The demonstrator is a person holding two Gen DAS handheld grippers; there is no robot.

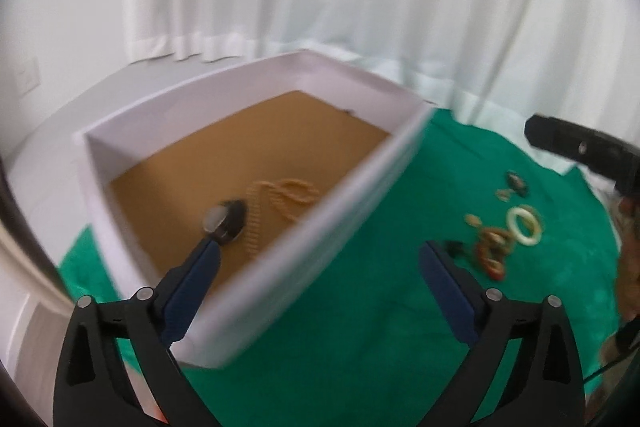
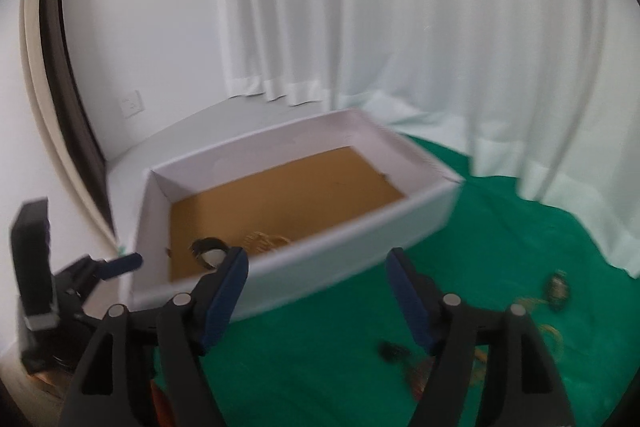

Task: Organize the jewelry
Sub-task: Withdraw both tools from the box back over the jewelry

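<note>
A white box (image 1: 352, 211) with a brown floor stands on a green cloth (image 1: 360, 327). In it lie a gold chain (image 1: 282, 199) and a dark piece with a white stone (image 1: 224, 223). My left gripper (image 1: 320, 249) is open and holds nothing; one finger hangs over the box floor, the other over the cloth. Loose jewelry (image 1: 494, 247) and a white bangle (image 1: 524, 227) lie on the cloth to the right. In the right wrist view my right gripper (image 2: 317, 255) is open and empty before the box (image 2: 340, 247), with the dark piece (image 2: 210, 253) by its left fingertip.
White curtains (image 2: 400, 27) hang behind the cloth. The right gripper's black body (image 1: 580, 147) shows at the left wrist view's right edge. The left gripper's body (image 2: 36, 267) stands left of the box. More small pieces (image 2: 556, 287) lie on the cloth (image 2: 320, 347) to the right.
</note>
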